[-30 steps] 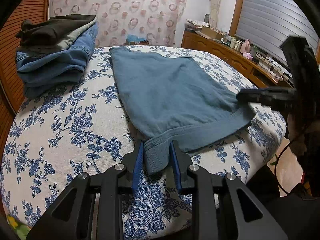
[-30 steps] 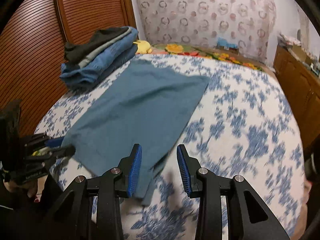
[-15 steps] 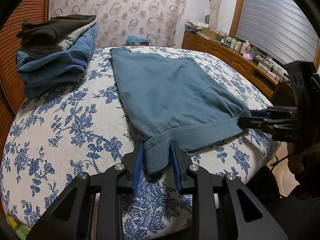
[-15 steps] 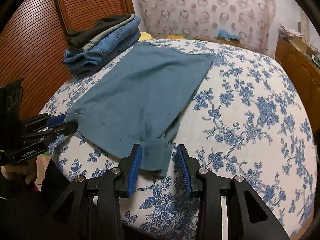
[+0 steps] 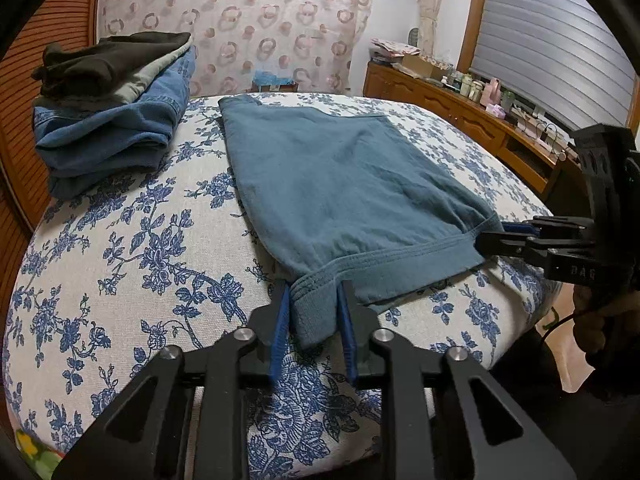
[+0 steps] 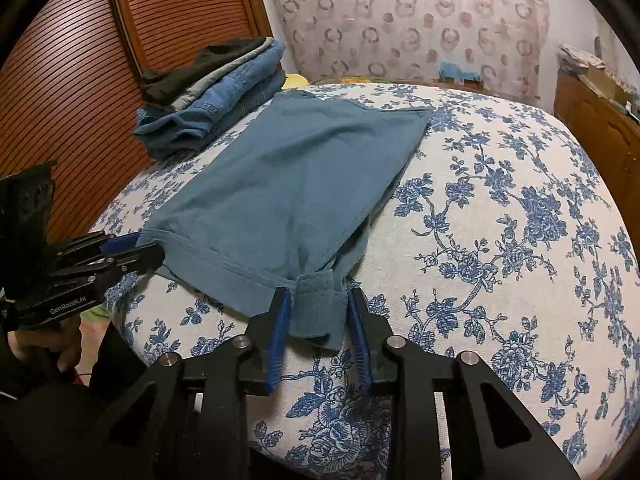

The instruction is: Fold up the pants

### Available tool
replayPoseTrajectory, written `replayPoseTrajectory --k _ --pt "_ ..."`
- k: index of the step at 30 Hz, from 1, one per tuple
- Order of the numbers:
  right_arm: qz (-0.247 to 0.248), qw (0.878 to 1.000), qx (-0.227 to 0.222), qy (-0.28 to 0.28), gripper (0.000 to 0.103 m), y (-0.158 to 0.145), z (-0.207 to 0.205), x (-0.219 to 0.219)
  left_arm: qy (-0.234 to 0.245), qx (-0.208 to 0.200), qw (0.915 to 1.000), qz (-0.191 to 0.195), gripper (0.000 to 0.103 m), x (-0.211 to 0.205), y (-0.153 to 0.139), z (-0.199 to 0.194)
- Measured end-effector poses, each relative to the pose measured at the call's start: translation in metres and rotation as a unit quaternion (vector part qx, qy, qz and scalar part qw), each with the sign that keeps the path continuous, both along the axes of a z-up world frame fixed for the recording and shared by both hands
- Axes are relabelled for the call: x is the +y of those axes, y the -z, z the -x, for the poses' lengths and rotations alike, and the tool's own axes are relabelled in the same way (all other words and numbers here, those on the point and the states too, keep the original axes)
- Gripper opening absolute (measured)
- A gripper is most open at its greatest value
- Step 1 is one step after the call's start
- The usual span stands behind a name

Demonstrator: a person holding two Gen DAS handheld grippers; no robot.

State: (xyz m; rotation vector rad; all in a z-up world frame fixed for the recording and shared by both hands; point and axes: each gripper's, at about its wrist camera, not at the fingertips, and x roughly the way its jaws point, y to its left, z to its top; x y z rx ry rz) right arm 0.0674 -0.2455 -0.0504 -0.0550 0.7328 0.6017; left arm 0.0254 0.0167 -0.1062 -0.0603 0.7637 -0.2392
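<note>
Seen from the left wrist, left to right: a brown slatted wooden wardrobe door (image 5: 16, 184) cut off by the dark fisheye rim; a stack of folded clothes (image 5: 108, 112), dark garment over grey over blue denim, resting on the blue-flowered white bedspread (image 5: 132, 264); then the teal folded cotton pants (image 5: 344, 184) lying flat mid-bed, waistband toward the camera. Left gripper (image 5: 314, 312) low in frame, jaws just closed further, blue pads pressing both sides of the near waistband corner, so clenched on the pants; underside of that corner hidden. Far right, the right gripper (image 5: 494, 236) side-on at the other waistband corner, fingertips overlapping the cloth edge; holding hand mostly cut off. Cluttered wooden sideboard (image 5: 472, 116) under a grey roller blind (image 5: 552, 48), small items there too small to make out. From the right wrist, left to right: the left gripper (image 6: 148, 246) side-on at its corner, a hand partly visible below; the same clothes stack (image 6: 208, 96); the pants (image 6: 296, 176); the right gripper (image 6: 320, 312), jaws likewise just closed further, pads on either side of a bunched waistband corner, apparently nipping it though contact on the right pad hard to confirm; bare bedspread (image 6: 500, 240) beyond
</note>
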Motion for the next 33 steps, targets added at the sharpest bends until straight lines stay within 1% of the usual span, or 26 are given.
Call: replayPoseTrajectory --k 1,3,5,8,16,19,26,31,33 --pt "-0.006 1.0 0.001 -0.001 0.024 0.0 0.0 -0.001 0.002 -0.003 1.0 0.004 0.017 0.0 -0.002 0.001" --pt "-0.014 1.0 0.002 -0.005 0.016 -0.001 0.001 -0.003 0.004 -0.008 0.9999 0.005 0.015 0.0 -0.005 0.002" --pt "-0.018 1.0 0.001 -0.012 0.013 -0.003 0.003 -0.003 0.007 -0.016 0.9998 0.005 0.013 -0.001 -0.01 0.004" --pt "-0.024 0.999 -0.013 -0.017 0.011 -0.011 0.009 -0.005 0.013 -0.03 0.9994 0.007 0.012 -0.003 -0.021 0.009" --pt "-0.056 0.997 -0.037 -0.024 0.01 -0.038 0.03 -0.023 0.034 -0.071 0.9965 0.027 0.01 -0.004 -0.061 0.027" --pt "-0.066 0.996 -0.055 -0.028 0.01 -0.049 0.04 -0.028 0.04 -0.091 0.9947 0.029 0.01 -0.007 -0.075 0.034" --pt "-0.085 0.992 -0.081 -0.036 0.01 -0.07 0.06 -0.044 0.045 -0.124 0.9906 0.034 0.01 -0.009 -0.105 0.048" --pt "-0.095 0.989 -0.104 -0.046 0.01 -0.088 0.082 -0.053 0.056 -0.145 0.9872 0.036 0.01 -0.012 -0.123 0.064" --pt "-0.095 0.988 -0.109 -0.048 0.01 -0.088 0.084 -0.057 0.057 -0.148 0.9869 0.029 0.01 -0.014 -0.124 0.064"
